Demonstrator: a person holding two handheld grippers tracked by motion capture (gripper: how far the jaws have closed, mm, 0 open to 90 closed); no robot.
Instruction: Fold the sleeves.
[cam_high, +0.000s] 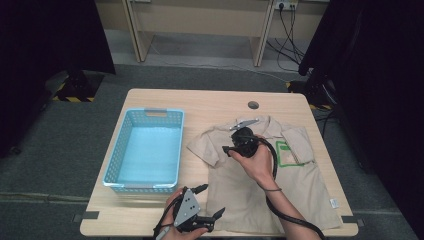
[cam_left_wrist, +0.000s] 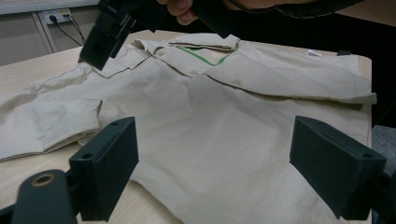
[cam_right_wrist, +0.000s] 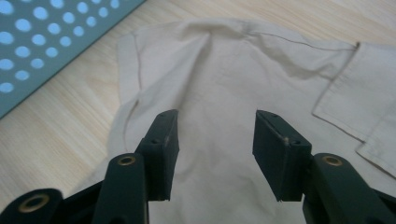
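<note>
A beige short-sleeved shirt (cam_high: 235, 192) with a green-edged chest pocket (cam_high: 289, 152) lies spread flat on the wooden table (cam_high: 210, 102). My right gripper (cam_high: 227, 148) hovers over the shirt's sleeve and shoulder on the basket side. In the right gripper view its jaws (cam_right_wrist: 215, 144) stand partly apart above the sleeve cloth (cam_right_wrist: 224, 79), and the pads press on nothing. My left gripper (cam_high: 212, 200) sits near the table's front edge, just off the shirt's lower corner. Its jaws (cam_left_wrist: 215, 158) are wide open, facing the shirt (cam_left_wrist: 210, 126), with the right gripper (cam_left_wrist: 100, 42) beyond.
A light blue perforated basket (cam_high: 115, 150) stands empty on the left half of the table, close to the sleeve, its wall (cam_right_wrist: 37, 42) beside the right gripper. A round cable hole (cam_high: 253, 105) sits near the far edge. Dark curtains flank the table.
</note>
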